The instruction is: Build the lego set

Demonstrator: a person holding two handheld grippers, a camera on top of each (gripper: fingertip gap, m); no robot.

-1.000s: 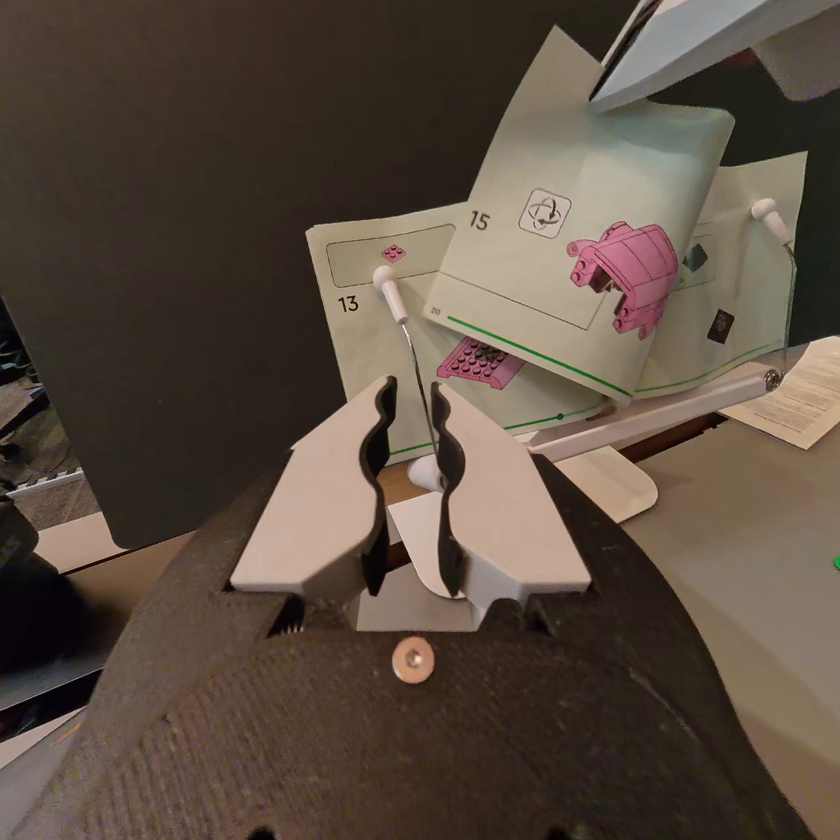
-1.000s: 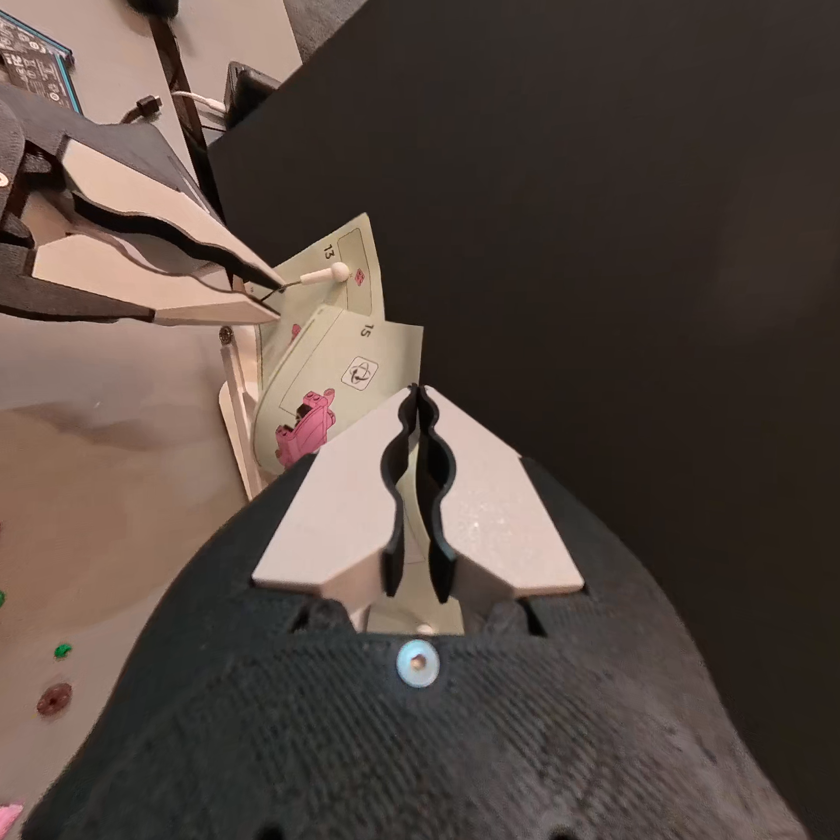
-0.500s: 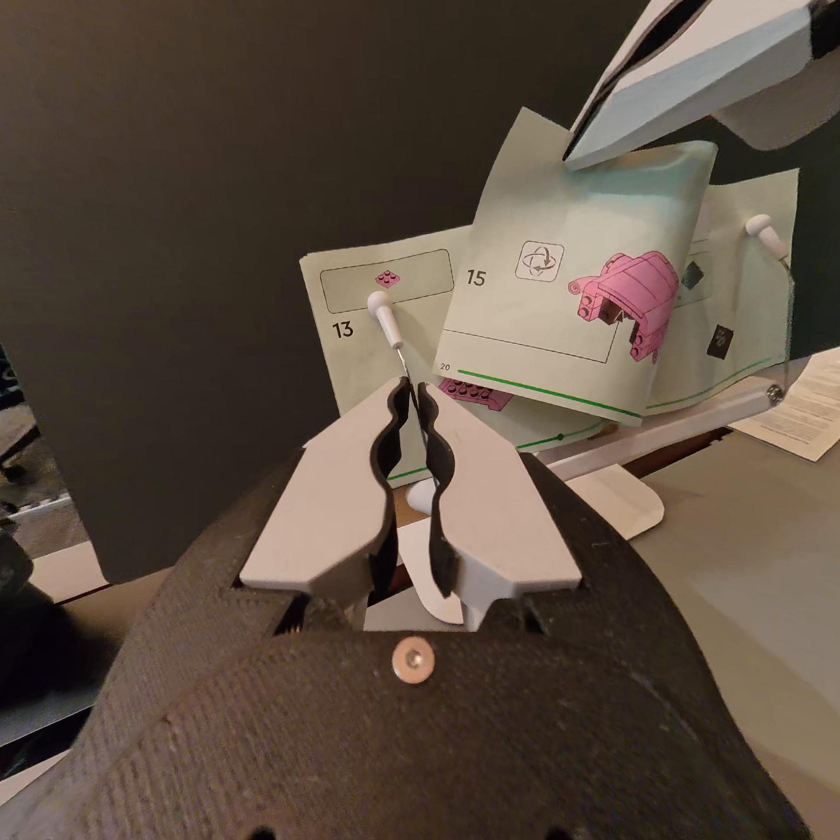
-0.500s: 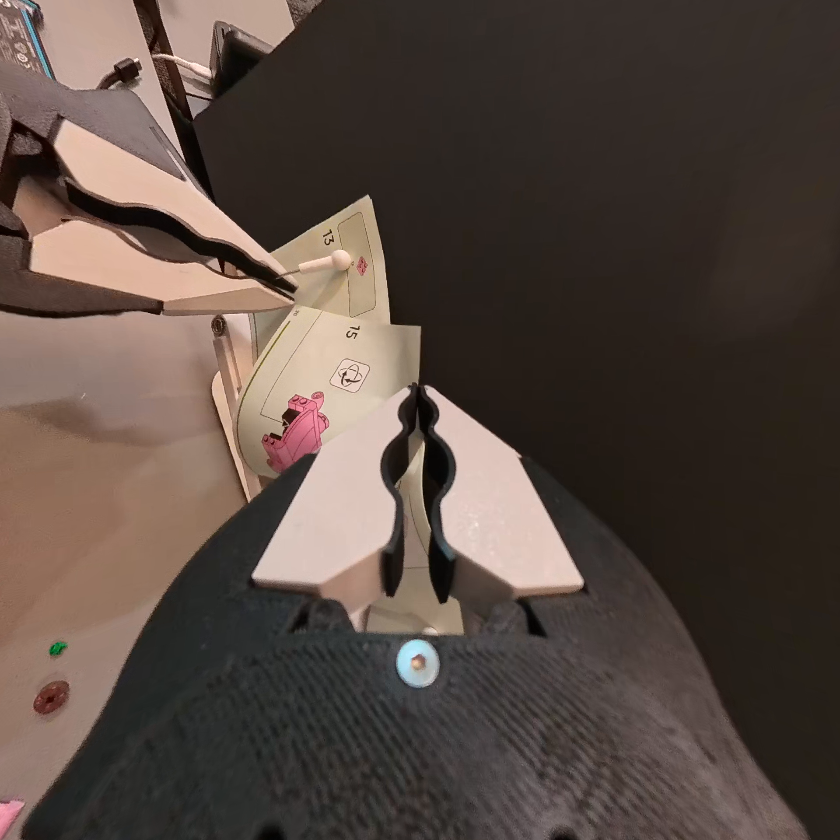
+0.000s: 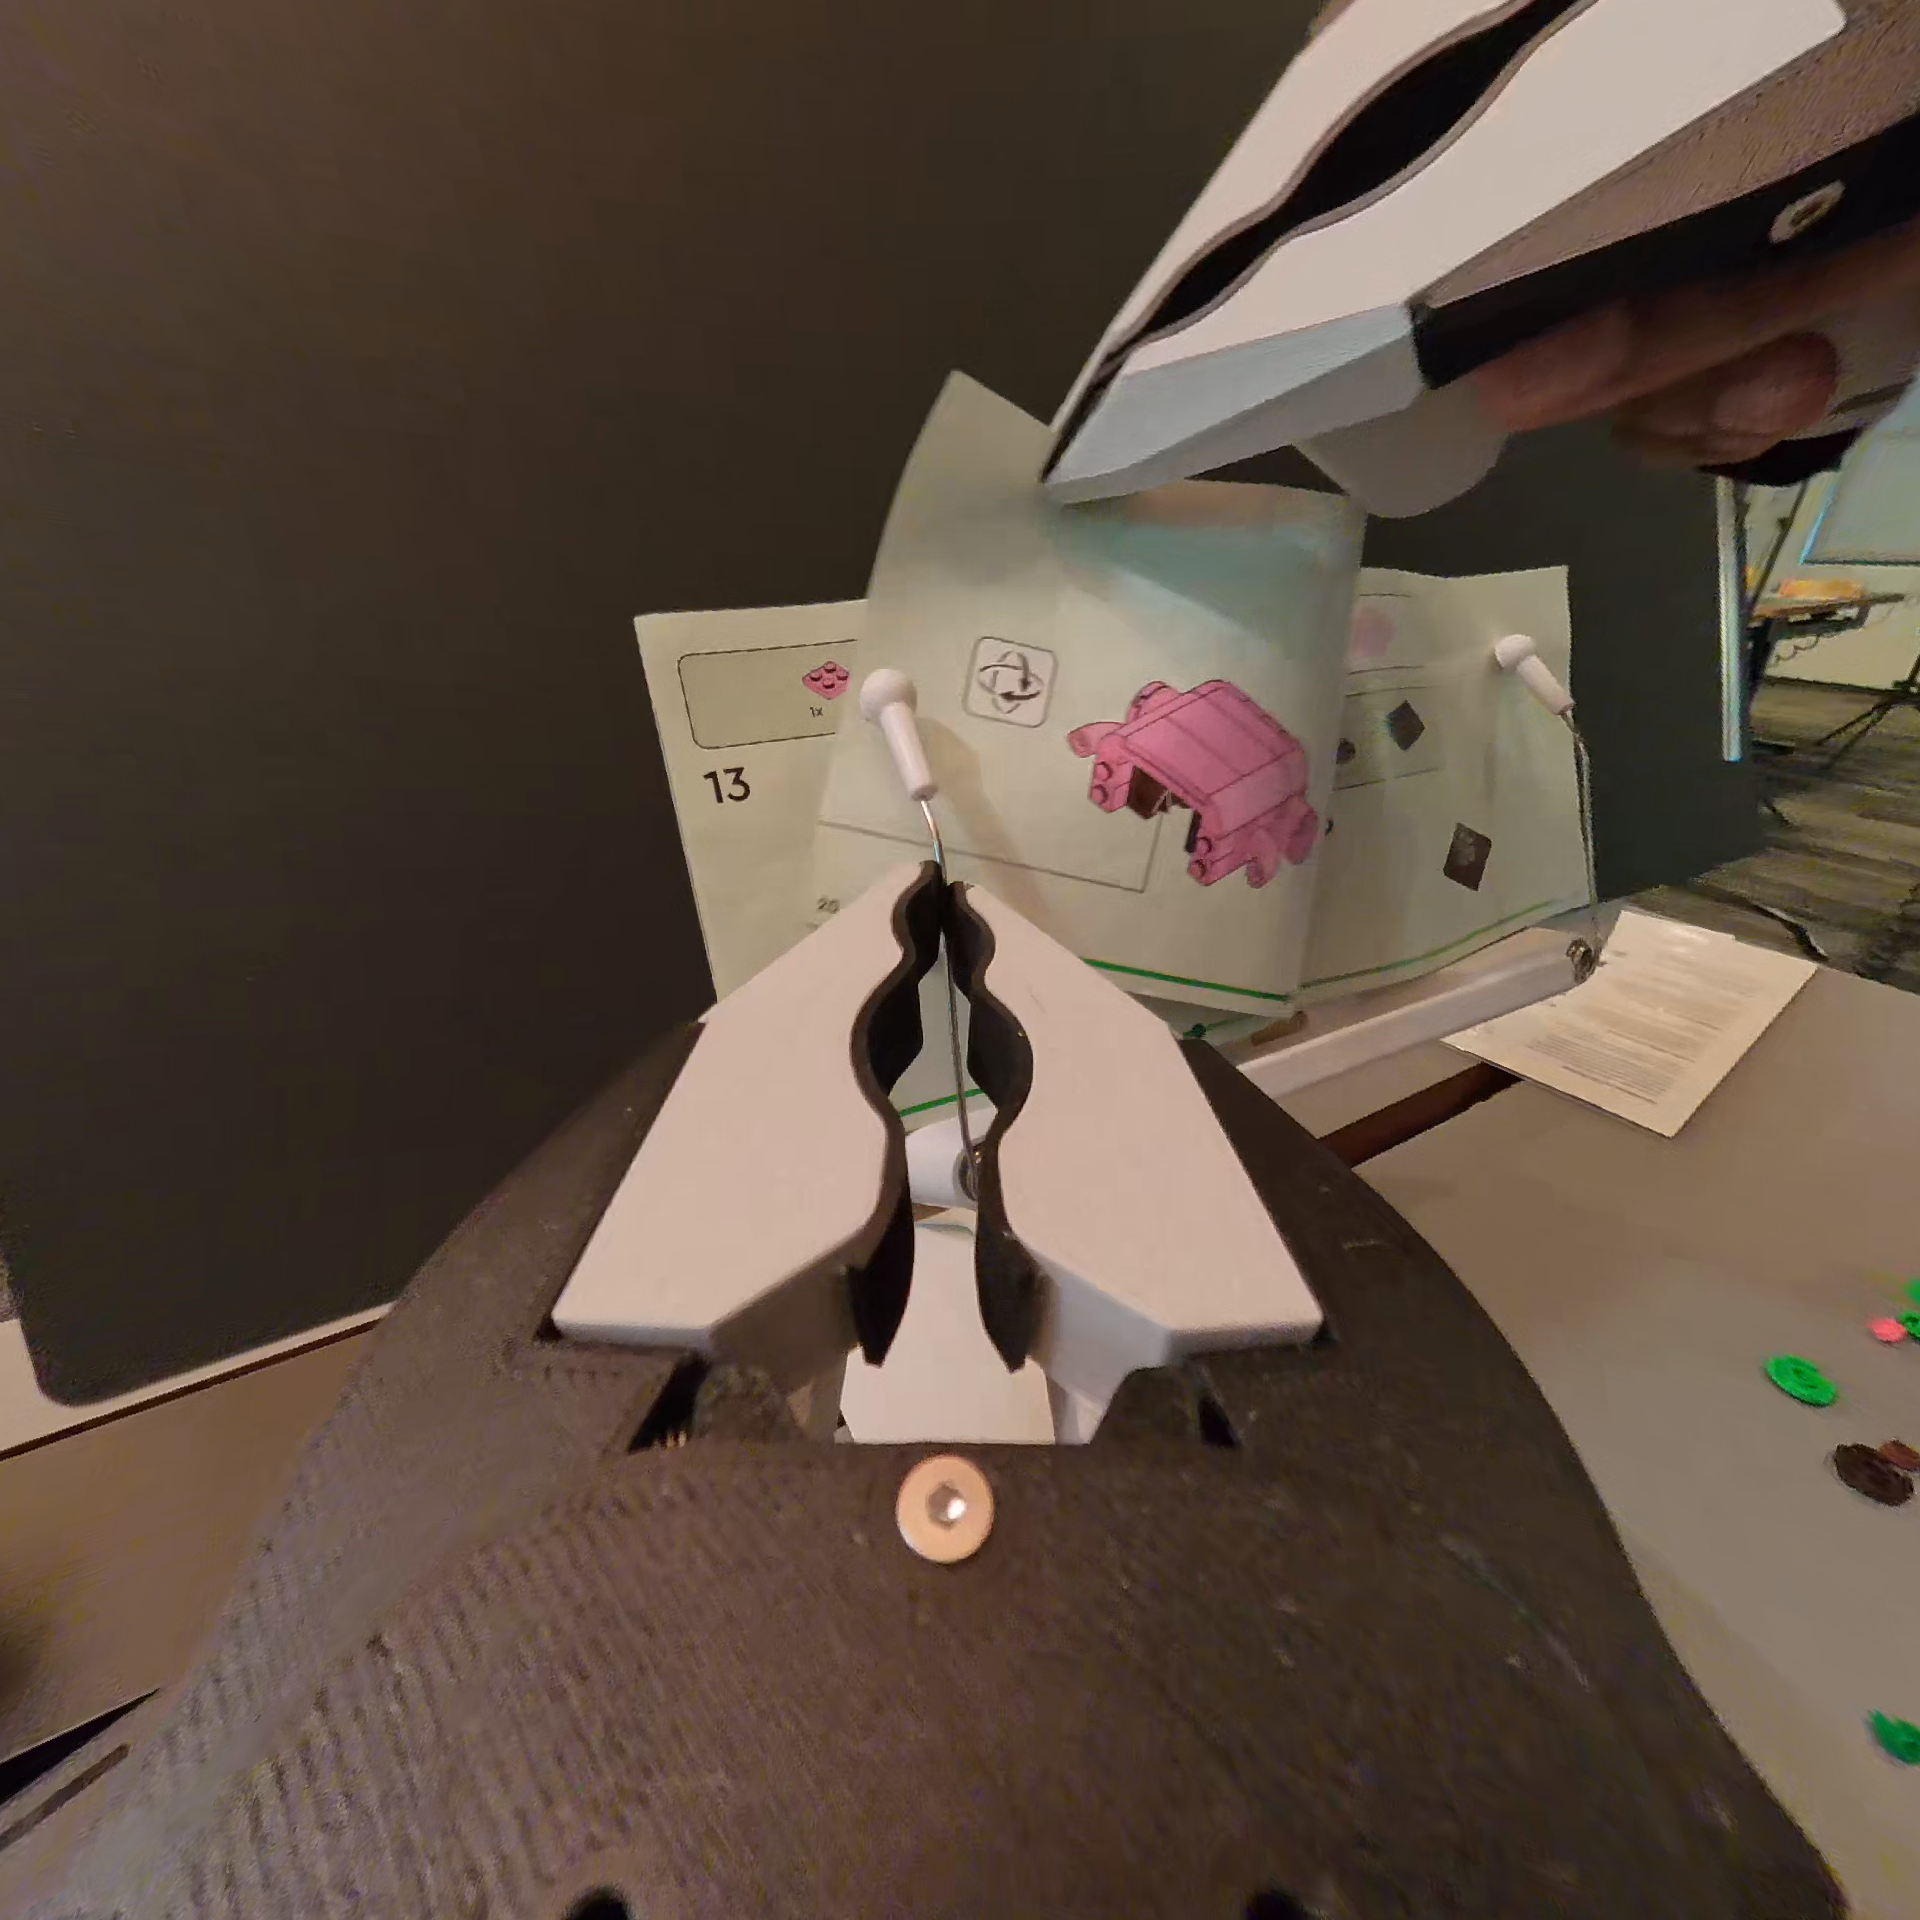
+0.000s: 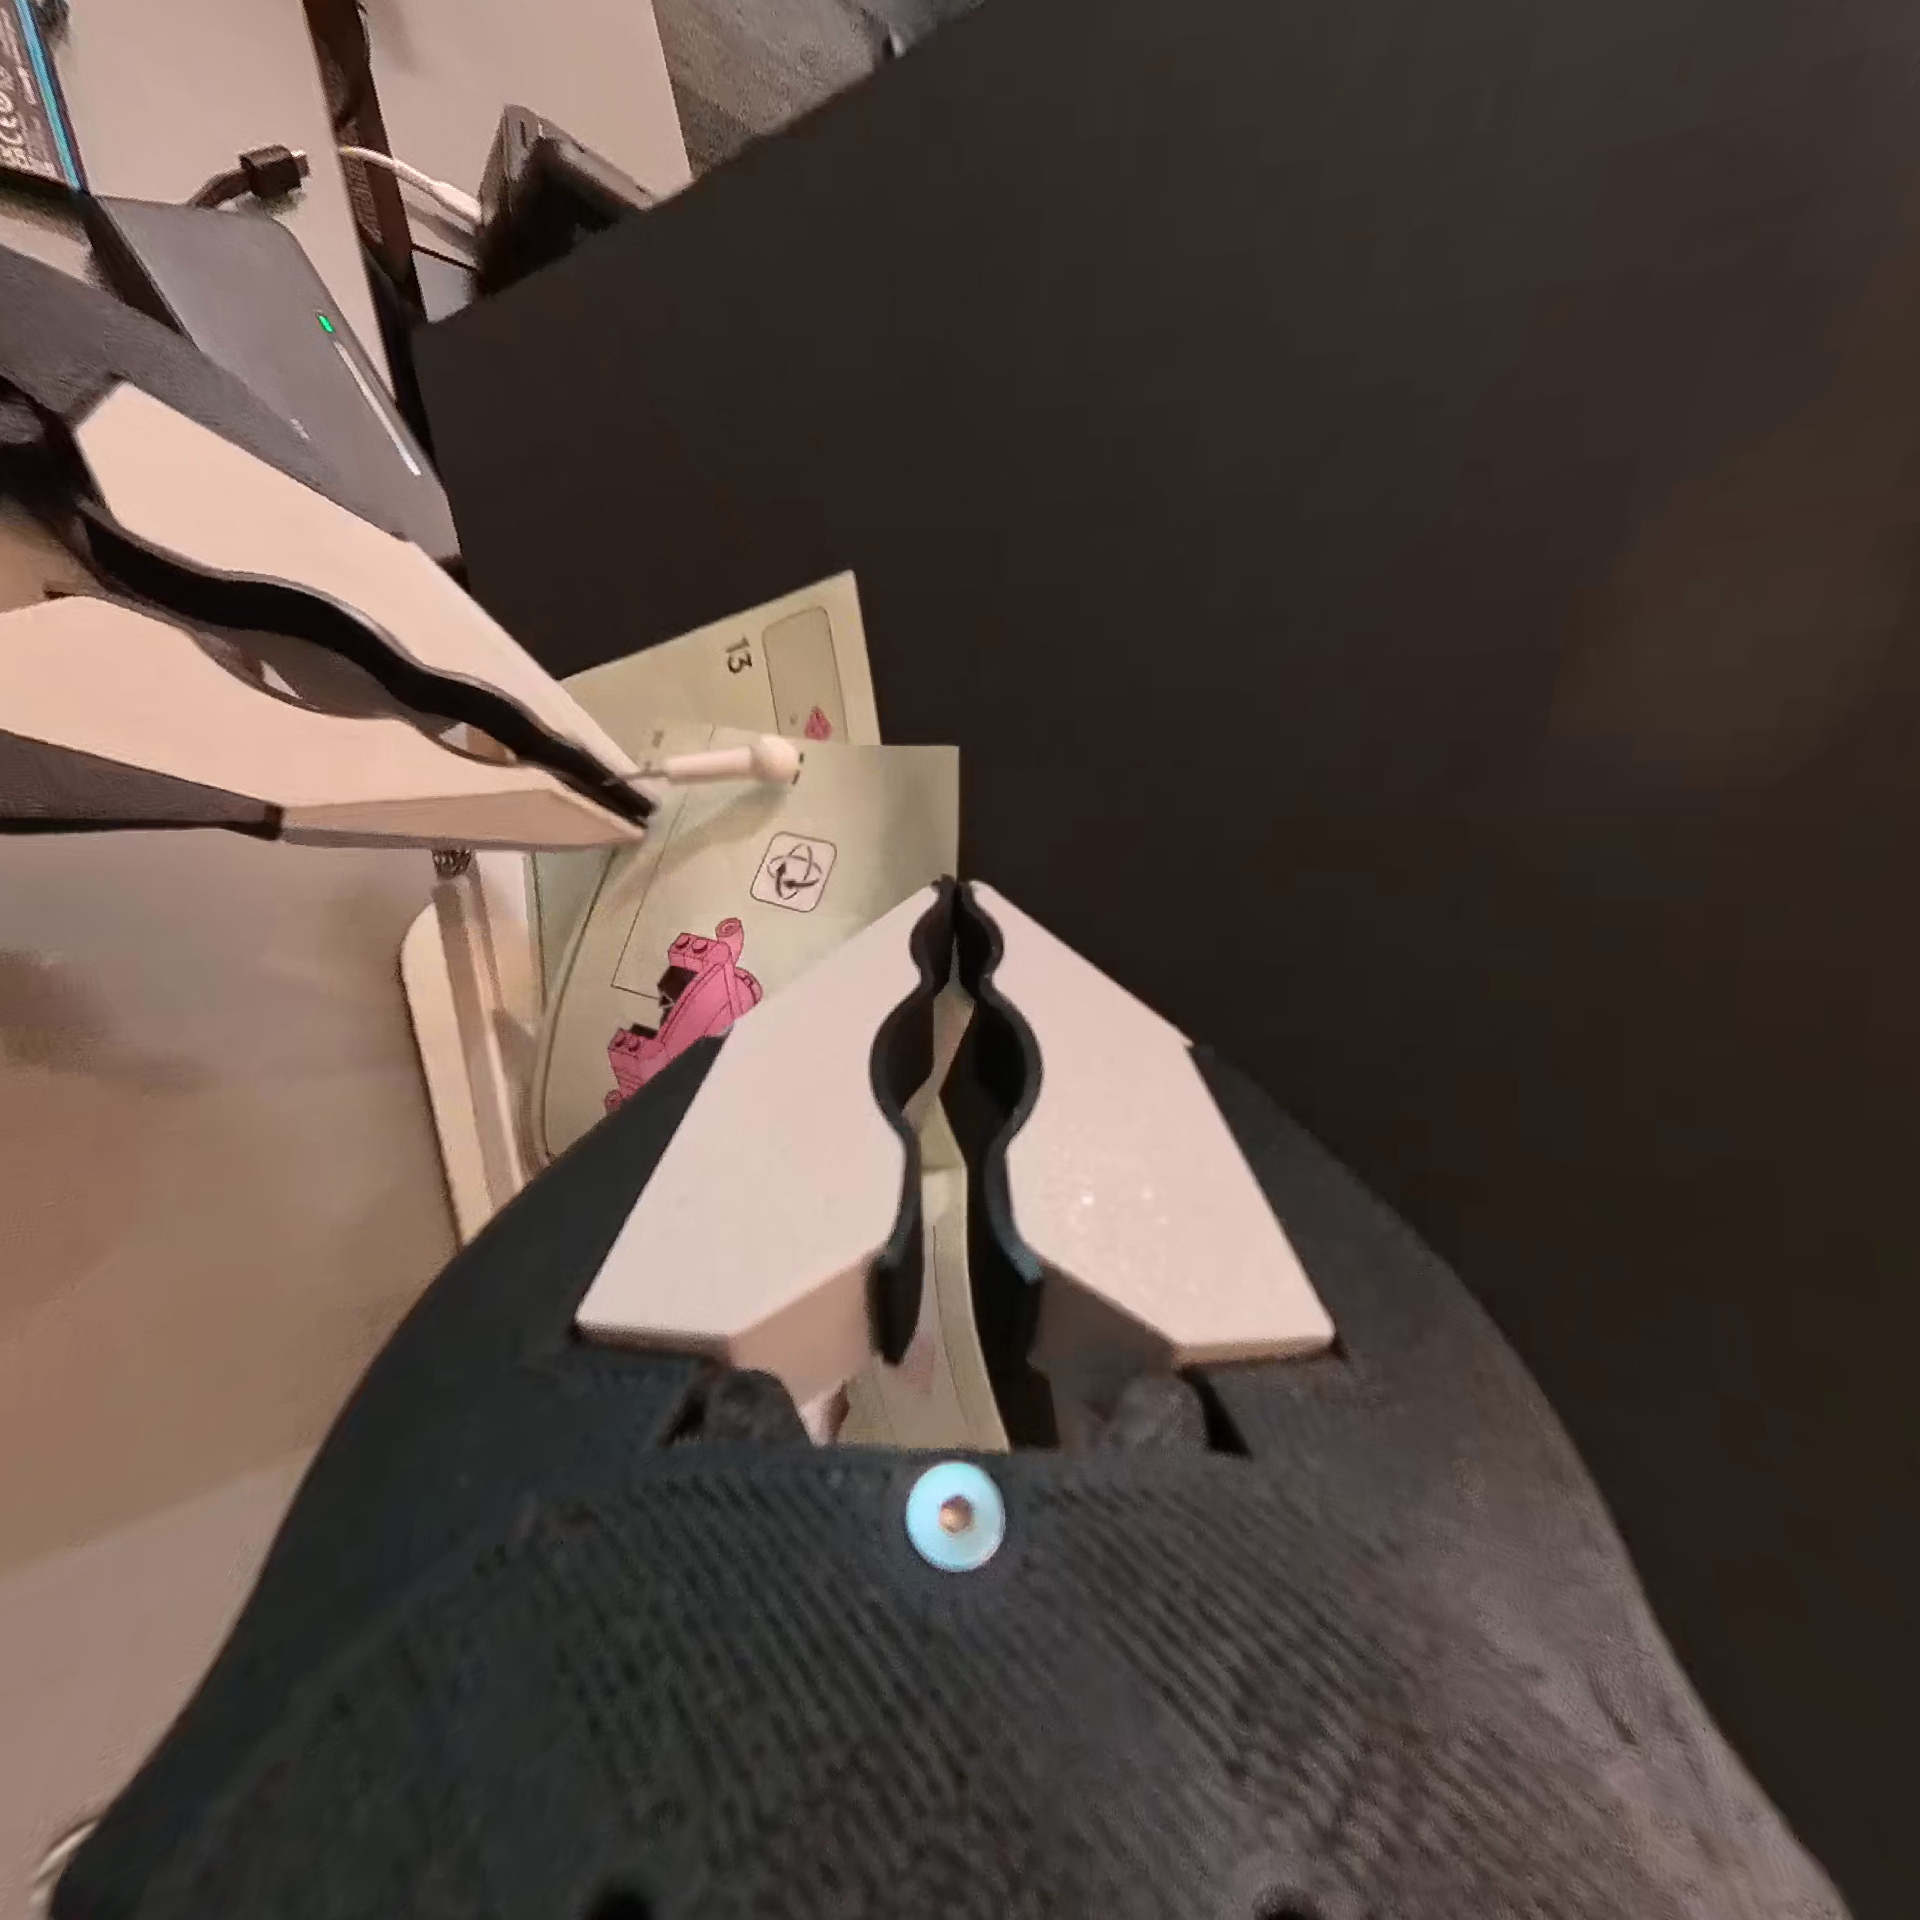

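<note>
Two claws work the pale green instruction booklet (image 5: 1091,748) propped on its white stand (image 5: 1434,997): the left claw (image 5: 943,891) is clamped on the stand's wire page-holder (image 5: 902,743), the right claw (image 6: 951,891) pinches a page. Page-turning; next, release the wire over it.

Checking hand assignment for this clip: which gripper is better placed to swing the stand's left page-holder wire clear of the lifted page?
Left. The left gripper is already shut on the page-holder wire, just below its white tip. The right gripper is busy pinching the lifted page at its top.
</note>
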